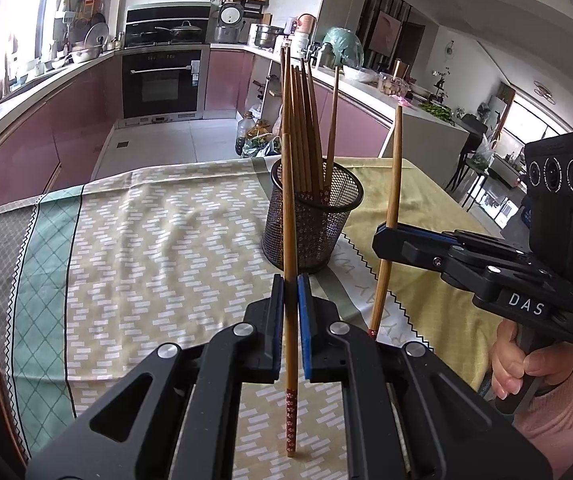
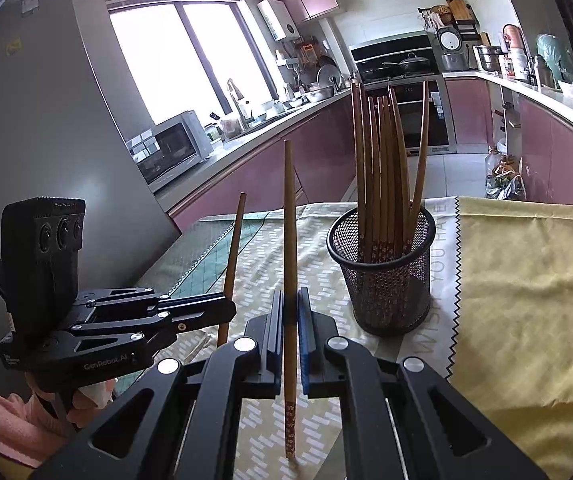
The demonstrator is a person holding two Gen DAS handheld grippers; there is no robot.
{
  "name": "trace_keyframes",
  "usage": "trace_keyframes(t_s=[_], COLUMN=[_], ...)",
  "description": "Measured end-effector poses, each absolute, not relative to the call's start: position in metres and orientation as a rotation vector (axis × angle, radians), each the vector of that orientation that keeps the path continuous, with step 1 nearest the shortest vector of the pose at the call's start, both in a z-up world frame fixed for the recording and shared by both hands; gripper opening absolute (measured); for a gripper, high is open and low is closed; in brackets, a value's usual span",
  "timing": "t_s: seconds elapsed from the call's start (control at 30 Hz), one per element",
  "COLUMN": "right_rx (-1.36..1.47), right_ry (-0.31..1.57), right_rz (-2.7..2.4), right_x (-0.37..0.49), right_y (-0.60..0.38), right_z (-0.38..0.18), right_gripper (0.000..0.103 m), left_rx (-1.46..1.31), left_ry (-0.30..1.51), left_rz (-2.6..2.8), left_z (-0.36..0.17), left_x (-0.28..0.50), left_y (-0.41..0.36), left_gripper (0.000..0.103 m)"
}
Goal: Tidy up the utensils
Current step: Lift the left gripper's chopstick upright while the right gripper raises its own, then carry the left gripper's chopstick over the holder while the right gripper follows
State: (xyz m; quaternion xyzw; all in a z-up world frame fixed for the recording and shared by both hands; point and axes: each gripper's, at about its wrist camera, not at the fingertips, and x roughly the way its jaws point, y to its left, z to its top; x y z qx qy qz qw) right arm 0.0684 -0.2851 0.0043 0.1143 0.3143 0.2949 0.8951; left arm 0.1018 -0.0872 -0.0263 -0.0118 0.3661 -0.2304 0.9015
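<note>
Table edge: the far edge of the patterned tablecloth (image 1: 158, 216) drops to open tiled floor, with pink cabinets along both sides of the kitchen. The near-left cloth is bare. A yellow cloth (image 2: 526, 300) with a zigzag edge covers the right part of the table.

Mesh holder (image 1: 312, 216) stands upright on the table, at the seam between the two cloths, holding a bundle of chopsticks (image 1: 302, 120) thin end up. It sits ahead of both grippers and between them.

Writing: "DAS" on the body of the right gripper (image 1: 388, 232) in the left wrist view; "GenRobot.AI" on the left gripper (image 2: 226, 312) in the right wrist view. Printed letters run along the white band by the zigzag edge; "WISH YOU HAVE" is partly legible.

Left gripper: blue pads closed on a single chopstick (image 1: 291, 280), held near upright, patterned red end down, close above the cloth. Whether the tip touches the cloth, cannot tell.

Right gripper: fingers likewise clamped on a second chopstick (image 2: 290, 280), near upright, patterned end down. A hand (image 1: 514, 364) in a pink sleeve grips its handle from below.

The two grippers sit side by side, apart, both tilted downward toward the table.
</note>
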Motion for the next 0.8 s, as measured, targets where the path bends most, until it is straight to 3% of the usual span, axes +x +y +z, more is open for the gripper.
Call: trace_keyframes(t_s=[0.8], right_rx=[0.227], right_ry=[0.592], right_rz=[0.602], right_x=[0.068], right_y=[-0.286], right_z=[0.022], right_gripper=[0.006], left_rx=[-0.053], left_ry=[0.713], left_rz=[-0.519], left_z=[-0.009], left_x=[0.102], left_y=[-0.086], left_gripper=[0.008])
